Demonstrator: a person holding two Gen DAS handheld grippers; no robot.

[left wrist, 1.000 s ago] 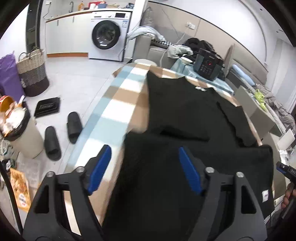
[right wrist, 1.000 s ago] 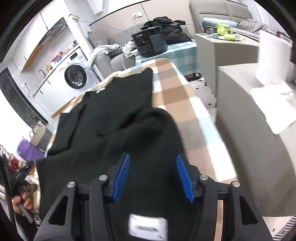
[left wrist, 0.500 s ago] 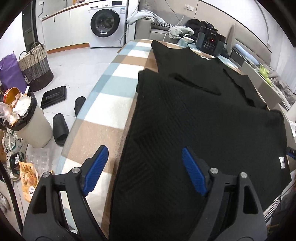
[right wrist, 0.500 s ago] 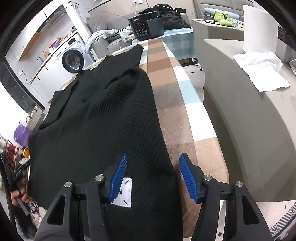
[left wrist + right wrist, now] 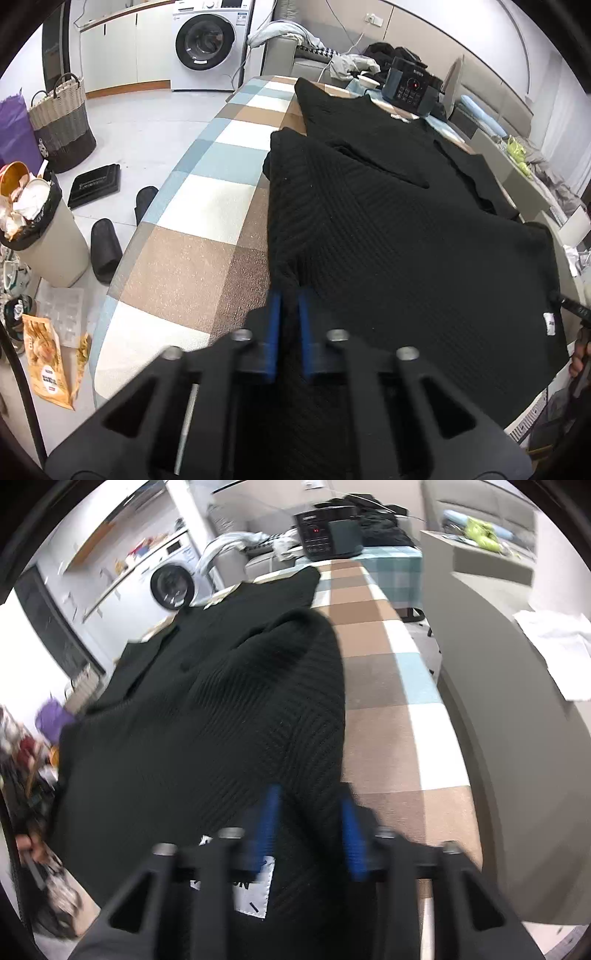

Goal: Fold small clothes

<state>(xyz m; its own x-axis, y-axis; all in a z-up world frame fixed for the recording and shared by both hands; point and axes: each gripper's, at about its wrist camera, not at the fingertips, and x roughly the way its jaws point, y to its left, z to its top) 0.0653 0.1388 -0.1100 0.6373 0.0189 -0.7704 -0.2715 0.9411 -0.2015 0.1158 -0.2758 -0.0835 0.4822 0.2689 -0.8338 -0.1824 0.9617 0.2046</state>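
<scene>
A black knit sweater [image 5: 388, 236] lies spread over the checked table [image 5: 192, 258], with its lower part folded up over the body. My left gripper [image 5: 289, 299] is shut on the near left edge of the fabric, its blue pads pinched together. In the right wrist view the sweater [image 5: 221, 716] reaches to the near right edge of the table [image 5: 384, 731]. My right gripper [image 5: 310, 812] is closing, blurred, with the hem between its still-parted pads [image 5: 271, 812]. A white label [image 5: 255, 890] shows just beside it.
Left of the table stand a full waste bin [image 5: 40, 236], slippers [image 5: 107, 243] and a woven basket [image 5: 61, 122]. A black appliance [image 5: 410, 88] sits beyond the far end. A grey counter [image 5: 517, 738] with a white cloth [image 5: 557, 646] runs along the right side.
The left jaws have snapped shut on the sweater's left edge. The right jaws have narrowed around the hem near the label, and that gripper has dropped lower and rolled.
</scene>
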